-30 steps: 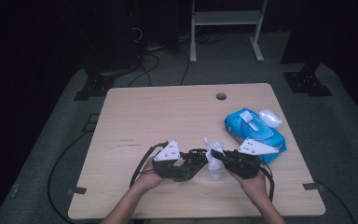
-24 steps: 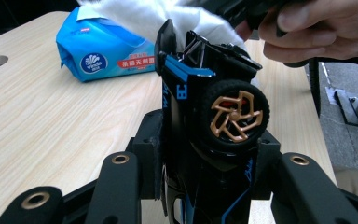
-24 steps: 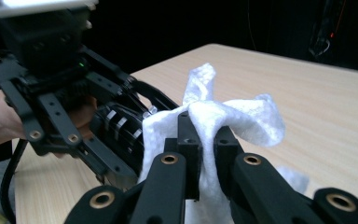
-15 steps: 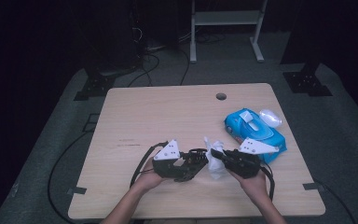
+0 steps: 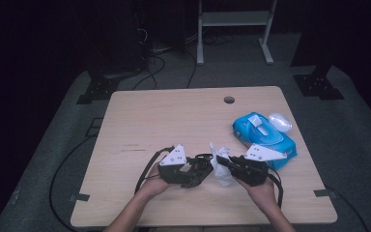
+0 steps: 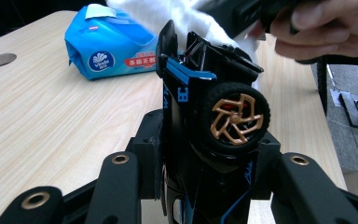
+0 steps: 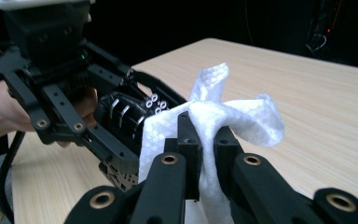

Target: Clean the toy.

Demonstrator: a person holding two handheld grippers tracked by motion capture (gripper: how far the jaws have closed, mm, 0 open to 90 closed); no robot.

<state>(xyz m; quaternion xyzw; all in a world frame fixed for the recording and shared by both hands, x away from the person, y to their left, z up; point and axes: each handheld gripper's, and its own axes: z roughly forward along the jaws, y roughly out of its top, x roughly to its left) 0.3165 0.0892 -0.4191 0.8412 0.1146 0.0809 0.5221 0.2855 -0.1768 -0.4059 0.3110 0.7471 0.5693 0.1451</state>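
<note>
White and crumpled, a wipe is sitting pinched between the jaws of the right gripper, which are clamping together on it. The wipe is pressing against the toy car, a black model with blue trim and a bronze-spoked wheel. The left gripper is holding this car, its 2 jaws closing on the body from either side, just left of the wipe in the high view. Both grippers are meeting near the front edge of the wooden table, each in a hand. A blue pack of wipes is lying just right of the car, behind the right gripper, its flap open.
</note>
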